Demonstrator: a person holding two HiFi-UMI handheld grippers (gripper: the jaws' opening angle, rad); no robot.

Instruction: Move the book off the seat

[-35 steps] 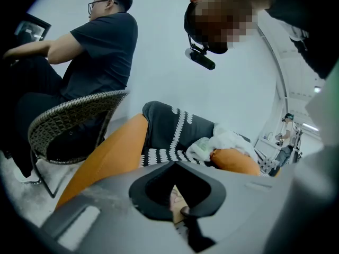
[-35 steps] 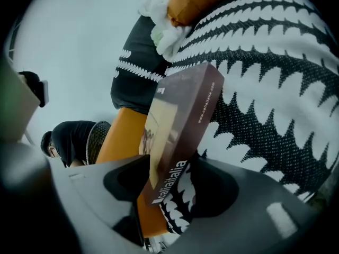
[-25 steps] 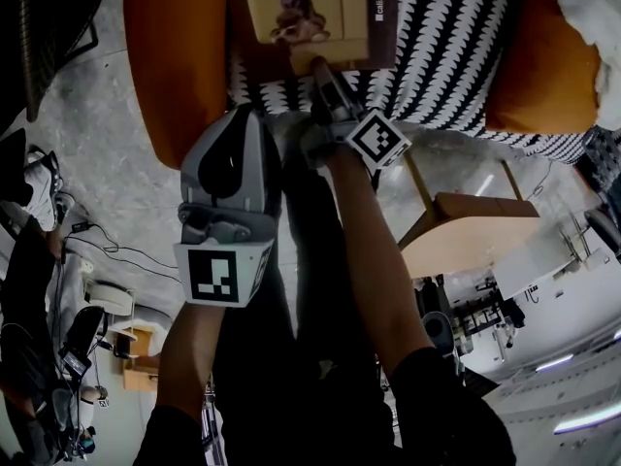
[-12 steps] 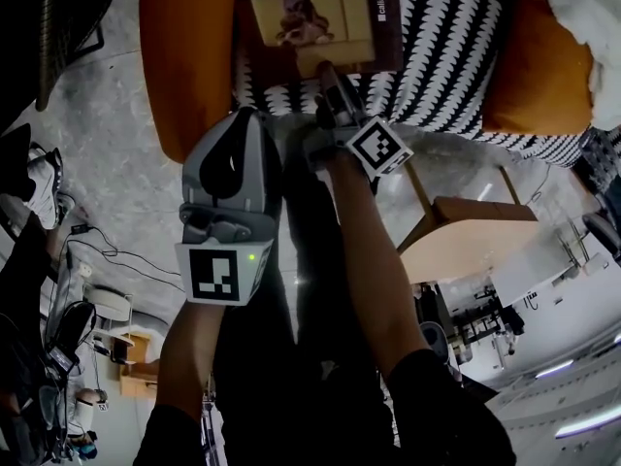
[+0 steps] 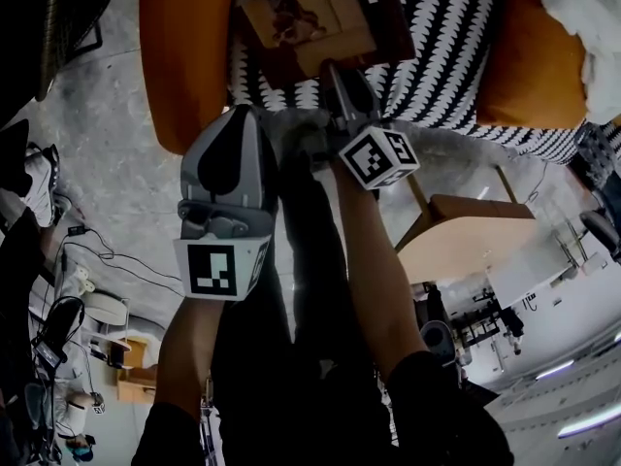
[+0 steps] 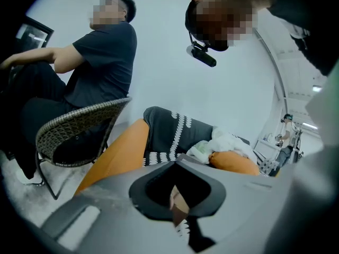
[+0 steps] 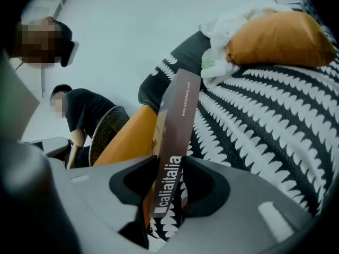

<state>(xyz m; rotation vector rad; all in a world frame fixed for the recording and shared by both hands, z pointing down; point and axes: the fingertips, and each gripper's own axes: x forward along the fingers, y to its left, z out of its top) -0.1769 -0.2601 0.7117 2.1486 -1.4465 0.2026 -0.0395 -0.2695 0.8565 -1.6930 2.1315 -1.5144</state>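
A brown book (image 5: pixel 315 17) with a picture on its cover hangs tilted over the black-and-white patterned seat (image 5: pixel 437 37). My right gripper (image 5: pixel 342 66) is shut on the book's near edge. In the right gripper view the book (image 7: pixel 177 120) stands on edge between the jaws, both pads against it, with my right gripper (image 7: pixel 167 181) around its lettered spine. Those jaws have just been closing on the book. My left gripper (image 5: pixel 243 115) hangs to the left, short of the seat's front edge, jaws together and holding nothing. The left gripper (image 6: pixel 179 210) view shows only a thin slit between them.
Orange armrests (image 5: pixel 184 47) flank the seat. An orange cushion (image 7: pixel 275 38) and white cloth (image 7: pixel 222 25) lie at its far end. A wooden side table (image 5: pixel 466 231) stands to the right. A person (image 6: pixel 100 62) sits on a wicker chair (image 6: pixel 74 131) at the left.
The book has risen off the seat and tipped onto its edge, swinging anticlockwise in the head view. My right gripper rose and rolled with it. The left gripper stayed put.
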